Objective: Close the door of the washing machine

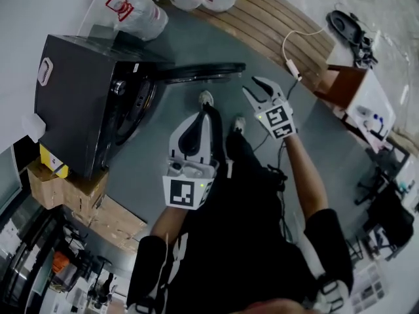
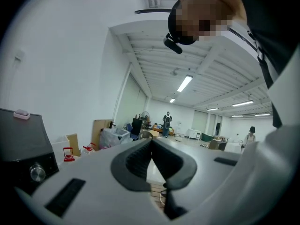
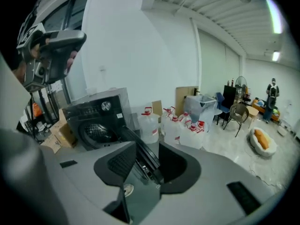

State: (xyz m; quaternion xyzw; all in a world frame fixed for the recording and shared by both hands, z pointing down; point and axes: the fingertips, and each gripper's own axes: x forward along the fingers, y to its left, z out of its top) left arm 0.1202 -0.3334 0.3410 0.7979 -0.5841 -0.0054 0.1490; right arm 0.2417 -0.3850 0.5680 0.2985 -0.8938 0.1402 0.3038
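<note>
Head view: washing machine (image 1: 85,110) upper left, door (image 1: 203,70) hanging wide open. My right hand-held gripper (image 1: 253,86) is released beside it, probably lining up a push. Left hand-held gripper (image 1: 203,115) is clenched on nothing.

Bare floor (image 1: 196,38) lies open on both sides of the swung-out door (image 1: 203,70), and nothing stands between the door and the right gripper (image 1: 251,86). Beyond it, jugs (image 1: 141,8) crowd the washer (image 1: 78,97), and a cable (image 1: 294,69) trails at right.
</note>
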